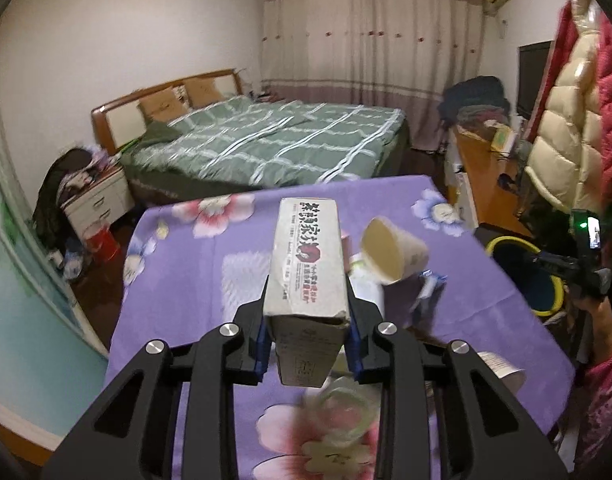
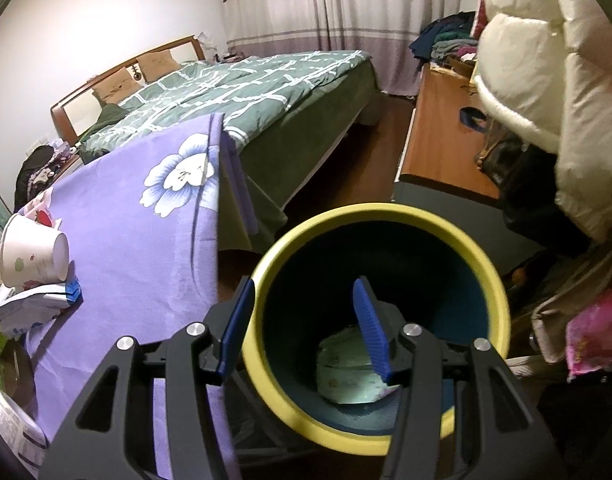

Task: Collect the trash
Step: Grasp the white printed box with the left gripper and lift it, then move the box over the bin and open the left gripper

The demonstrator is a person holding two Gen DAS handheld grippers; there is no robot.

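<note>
- Cardboard box (image 1: 306, 268), long and grey with printed characters on top, sits clamped between the blue pads of the left gripper (image 1: 307, 320), held clear above the purple floral tablecloth (image 1: 178, 280).
- Just beyond the box on the cloth, a paper cup (image 1: 393, 254) lies tilted on its side, resting on a crumpled blue-and-white wrapper (image 1: 427, 286).
- Below the box, a clear plastic item (image 1: 345, 412) is too blurred to identify.
- Right gripper (image 2: 302, 320) hangs with its jaws apart and nothing between the pads, its left finger outside the rim and its right finger over the mouth of the yellow-rimmed bin (image 2: 377, 216).
- At the bin's bottom lies a pale, patterned piece of trash (image 2: 349, 376).
- The bin stands on the floor just beside the table's right edge, with the green bed (image 1: 266, 140) behind.
</note>
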